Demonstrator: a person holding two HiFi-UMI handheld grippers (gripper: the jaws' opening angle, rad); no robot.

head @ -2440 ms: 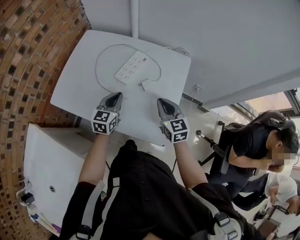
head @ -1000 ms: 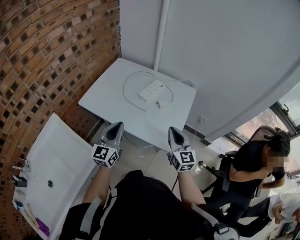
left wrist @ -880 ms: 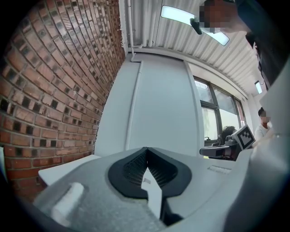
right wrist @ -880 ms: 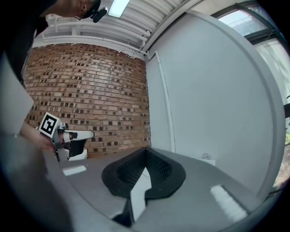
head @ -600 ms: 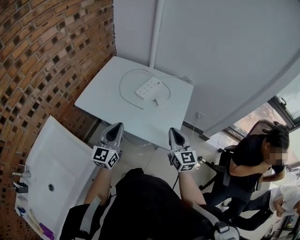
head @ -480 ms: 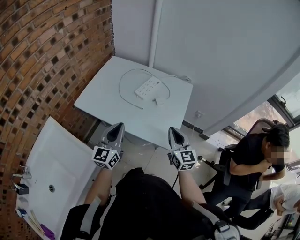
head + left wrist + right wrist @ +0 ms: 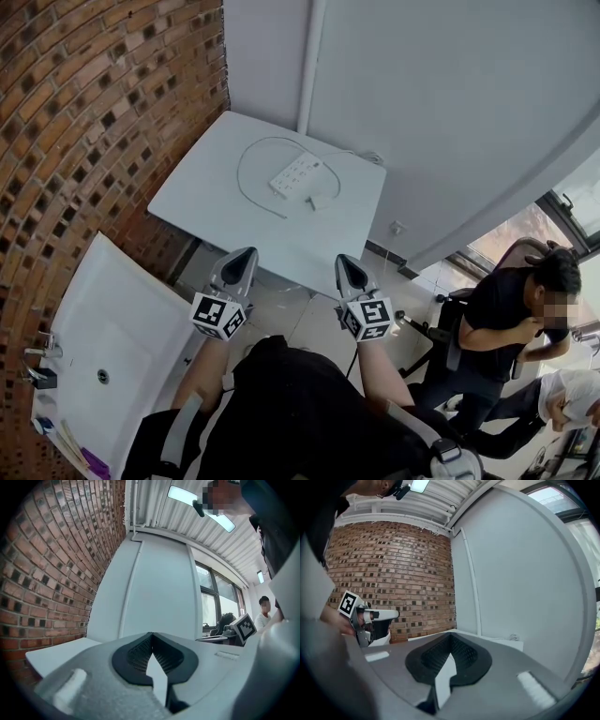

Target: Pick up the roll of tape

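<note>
Left gripper (image 7: 246,255) and right gripper (image 7: 343,262) sit side by side just short of the desk's (image 7: 211,202) near edge, pointing toward it. Fingers on both are pressed together, nothing between. Power strip (image 7: 296,174) with looped cable (image 7: 246,185) lies toward the desk's far side. Roll of tape: cannot be made out in any view.

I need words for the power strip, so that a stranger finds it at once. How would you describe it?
Next to the brick wall stands a white table. On its far half lies the power strip, a long white bar with rows of sockets, unlike the thin cable curving past it.
</note>
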